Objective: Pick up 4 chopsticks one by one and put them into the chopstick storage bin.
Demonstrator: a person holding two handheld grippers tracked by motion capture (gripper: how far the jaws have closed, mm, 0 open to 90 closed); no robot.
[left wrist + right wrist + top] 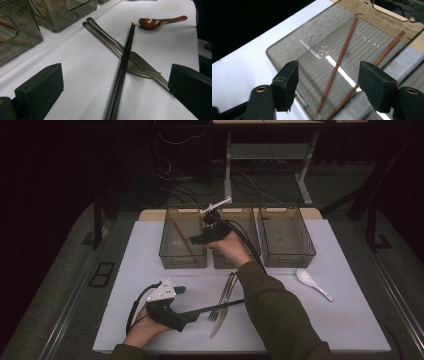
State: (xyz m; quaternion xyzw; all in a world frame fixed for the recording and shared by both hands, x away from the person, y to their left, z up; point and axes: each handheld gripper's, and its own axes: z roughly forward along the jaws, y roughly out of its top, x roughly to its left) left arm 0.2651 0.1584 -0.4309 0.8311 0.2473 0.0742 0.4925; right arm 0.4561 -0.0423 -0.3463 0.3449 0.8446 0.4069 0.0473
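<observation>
Both brown chopsticks (338, 62) are lying in the left bin (170, 257), so my right gripper (328, 82) hovers there, fingers spread and empty. Left gripper (115, 87) is wide open too. I'd straddle the black chopsticks (123, 62) squarely and pinch without snagging the fork (140, 71).

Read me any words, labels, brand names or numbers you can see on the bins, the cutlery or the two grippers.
None can be read: the bins, the fork, the knife, the black chopsticks, the left gripper and the right gripper show no legible text.
</observation>
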